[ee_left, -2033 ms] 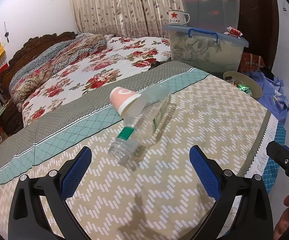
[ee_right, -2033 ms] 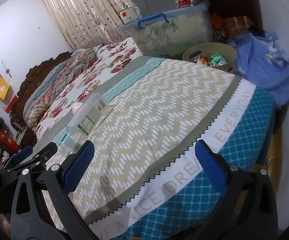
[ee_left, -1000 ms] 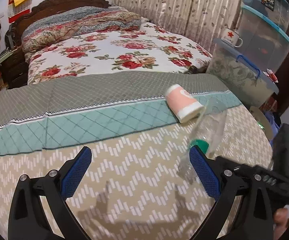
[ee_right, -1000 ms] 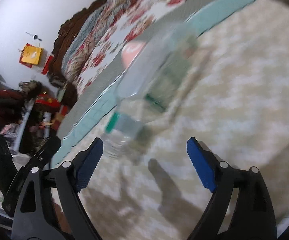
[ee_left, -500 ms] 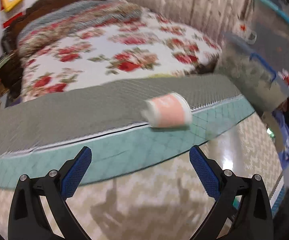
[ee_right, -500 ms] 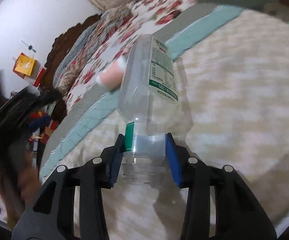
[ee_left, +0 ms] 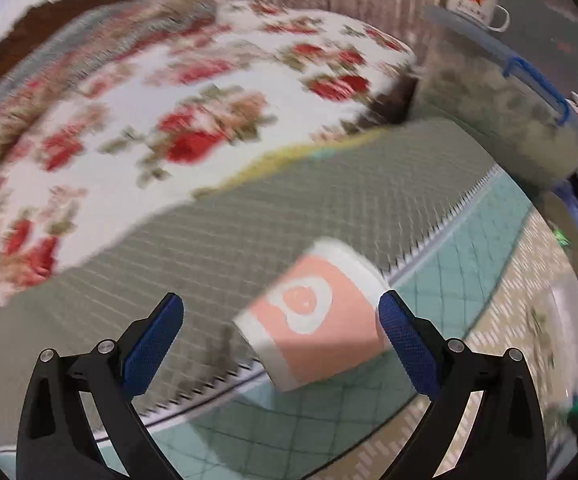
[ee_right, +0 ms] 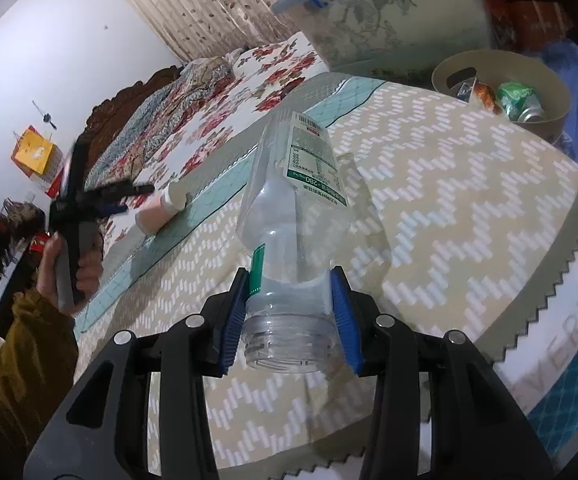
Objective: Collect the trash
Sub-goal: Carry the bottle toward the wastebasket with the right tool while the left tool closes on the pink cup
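Observation:
A pink and white paper cup [ee_left: 313, 316] lies on its side on the bed cover, between the blue pads of my left gripper [ee_left: 281, 330], which is open; the cup sits nearer the right pad. The cup also shows in the right wrist view [ee_right: 161, 210], with the left gripper [ee_right: 129, 196] beside it. My right gripper [ee_right: 291, 308] is shut on the neck of a clear plastic bottle [ee_right: 297, 200] with a green and white label, held above the cover.
A tan waste basket [ee_right: 501, 92] holding wrappers and a green can stands beyond the bed's far corner. Lidded plastic storage boxes [ee_right: 369, 20] with an enamel mug [ee_left: 473, 0] stand behind it. A flowered quilt [ee_left: 169, 100] covers the far bed.
My right gripper has closed on the bottle's neck and lifted it off the cover. My left gripper has moved up to the paper cup, which now lies between its pads.

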Tool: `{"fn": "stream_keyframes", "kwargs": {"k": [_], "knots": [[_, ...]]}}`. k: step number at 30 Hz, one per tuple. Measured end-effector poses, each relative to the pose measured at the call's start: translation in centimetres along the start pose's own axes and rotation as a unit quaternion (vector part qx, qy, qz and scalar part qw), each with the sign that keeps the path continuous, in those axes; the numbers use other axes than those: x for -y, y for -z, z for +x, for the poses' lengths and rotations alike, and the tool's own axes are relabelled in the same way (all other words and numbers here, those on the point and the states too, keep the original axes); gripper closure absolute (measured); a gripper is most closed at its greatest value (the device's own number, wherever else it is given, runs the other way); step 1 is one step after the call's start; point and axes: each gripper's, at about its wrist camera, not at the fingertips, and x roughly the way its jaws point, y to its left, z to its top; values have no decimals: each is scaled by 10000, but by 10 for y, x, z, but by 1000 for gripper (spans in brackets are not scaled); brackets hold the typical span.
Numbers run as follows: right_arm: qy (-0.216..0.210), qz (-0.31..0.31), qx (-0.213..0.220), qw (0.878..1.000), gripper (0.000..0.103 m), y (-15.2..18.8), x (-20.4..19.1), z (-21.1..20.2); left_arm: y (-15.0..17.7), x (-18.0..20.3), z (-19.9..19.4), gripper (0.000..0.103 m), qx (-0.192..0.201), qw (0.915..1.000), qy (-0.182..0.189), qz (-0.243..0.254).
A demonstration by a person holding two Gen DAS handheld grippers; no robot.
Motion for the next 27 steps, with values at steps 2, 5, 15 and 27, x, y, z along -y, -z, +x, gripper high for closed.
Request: {"fn": "stream_keyframes", "kwargs": {"k": [2, 5, 15, 27], "knots": [[-44, 55, 13, 10000, 60, -2, 2, 1, 11, 2, 12, 30, -259, 9989, 383, -69], [-117, 76, 4, 9999, 60, -5, 9, 2, 29, 24, 8, 38, -55, 9994, 309, 138], [10, 641, 529, 9965, 60, -26, 57, -26, 52, 149, -12, 103, -111, 9917, 912, 895], [839, 1566, 1193, 9768, 60, -79, 169, -67, 24, 341, -5, 103, -205, 9588, 1844, 2153]]}}
